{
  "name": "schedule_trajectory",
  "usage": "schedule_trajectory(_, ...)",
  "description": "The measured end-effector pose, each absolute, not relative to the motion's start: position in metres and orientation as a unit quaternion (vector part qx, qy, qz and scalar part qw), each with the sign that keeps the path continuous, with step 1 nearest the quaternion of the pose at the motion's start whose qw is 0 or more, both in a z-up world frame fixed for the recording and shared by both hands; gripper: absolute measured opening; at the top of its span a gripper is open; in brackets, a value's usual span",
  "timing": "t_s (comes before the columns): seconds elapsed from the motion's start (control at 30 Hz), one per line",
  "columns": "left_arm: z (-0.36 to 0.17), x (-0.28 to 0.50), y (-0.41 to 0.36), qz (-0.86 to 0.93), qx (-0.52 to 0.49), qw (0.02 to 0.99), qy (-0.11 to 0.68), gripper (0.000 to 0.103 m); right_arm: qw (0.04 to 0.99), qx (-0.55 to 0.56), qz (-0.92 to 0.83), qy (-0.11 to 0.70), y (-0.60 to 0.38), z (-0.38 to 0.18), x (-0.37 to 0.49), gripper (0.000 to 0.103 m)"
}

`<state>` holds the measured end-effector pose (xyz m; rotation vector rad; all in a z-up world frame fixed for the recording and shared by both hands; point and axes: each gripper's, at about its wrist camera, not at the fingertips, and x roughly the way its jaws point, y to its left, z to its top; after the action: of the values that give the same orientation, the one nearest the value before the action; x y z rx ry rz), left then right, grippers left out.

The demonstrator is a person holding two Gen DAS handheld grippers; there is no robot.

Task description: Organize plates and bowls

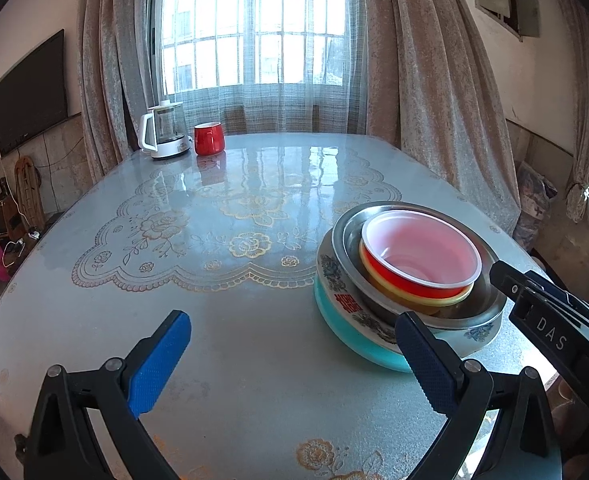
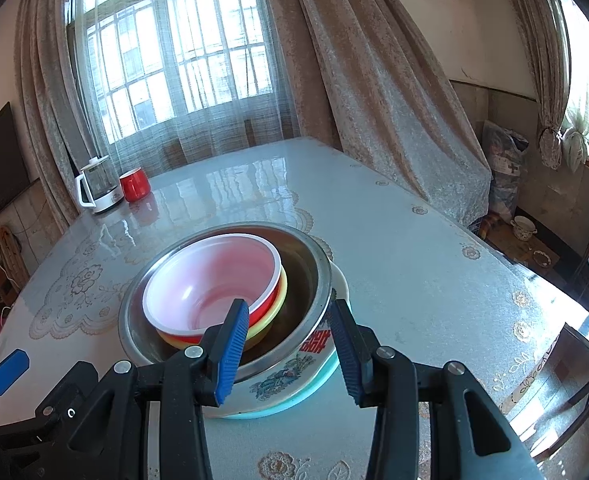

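A nested stack stands on the table at its right side. From the bottom up it is a teal plate [image 1: 334, 320], a white floral bowl [image 1: 334, 276], a steel bowl [image 1: 346, 236], a yellow bowl [image 1: 374, 276] and a red bowl [image 1: 414, 284] with a pale inside. My left gripper [image 1: 294, 360] is open wide just left of the stack, with nothing between its pads. My right gripper [image 2: 290, 350] straddles the near rim. One pad is inside the steel bowl [image 2: 310, 264], the other is against the outside of the floral bowl [image 2: 286, 376], and both appear to press.
A glass kettle [image 1: 162, 132] and a red mug [image 1: 209, 139] stand at the table's far left corner. The glossy patterned table [image 1: 254, 320] ends a short way right of the stack. Curtains and a window lie beyond, and a dark screen hangs on the left wall.
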<state>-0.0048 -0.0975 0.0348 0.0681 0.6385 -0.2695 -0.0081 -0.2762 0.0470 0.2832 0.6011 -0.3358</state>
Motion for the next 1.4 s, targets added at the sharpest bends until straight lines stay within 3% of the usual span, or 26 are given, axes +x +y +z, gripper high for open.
schedule_trajectory(1.4, 0.0398, -0.0086, -0.1012, -0.134, 0.033, 0.942, 0.305, 0.103, 0.933, 0.129, -0.159, 0.295, -0.2720, 0.0499, -0.0074, 0.043)
